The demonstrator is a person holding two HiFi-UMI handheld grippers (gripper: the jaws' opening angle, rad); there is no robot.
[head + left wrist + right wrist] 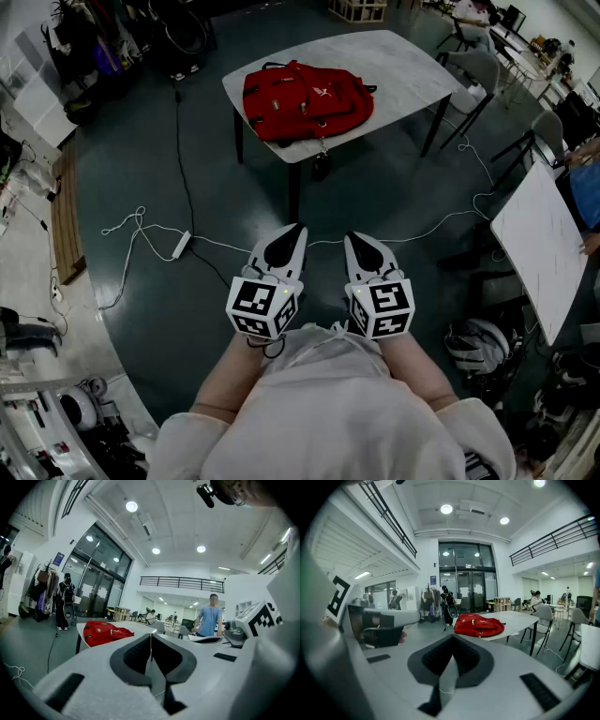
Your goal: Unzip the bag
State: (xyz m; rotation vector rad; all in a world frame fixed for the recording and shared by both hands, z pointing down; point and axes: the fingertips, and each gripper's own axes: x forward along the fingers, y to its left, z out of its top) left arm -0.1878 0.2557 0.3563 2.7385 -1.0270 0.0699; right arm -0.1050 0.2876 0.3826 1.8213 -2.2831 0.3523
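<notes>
The red backpack (307, 101) lay on the white table (403, 66) in the upper middle of the head view, close to the table's near edge, with a dark strap (322, 155) hanging down over that edge. The person stood well apart from it, in the bottom middle of the frame. The left gripper (296, 230) and the right gripper (352, 237) were held side by side, low and close to the body. In each gripper view the two jaws were pressed together at the tip, with nothing between them. So the job looked like it had not started. A few things could go wrong. A white cable (141, 230) and a power strip (181, 246) lay on the dark floor between the person and the table, and a foot could catch on them on the way over. The zipper pull was too small to see from there, so the tongs could miss it or grab cloth or a strap instead. The tongs would also have to open first, or they would only poke the bag. And if one gripper pulled the zipper while the other did not hold the backpack down, the whole bag might slide along and fall off the near edge.
</notes>
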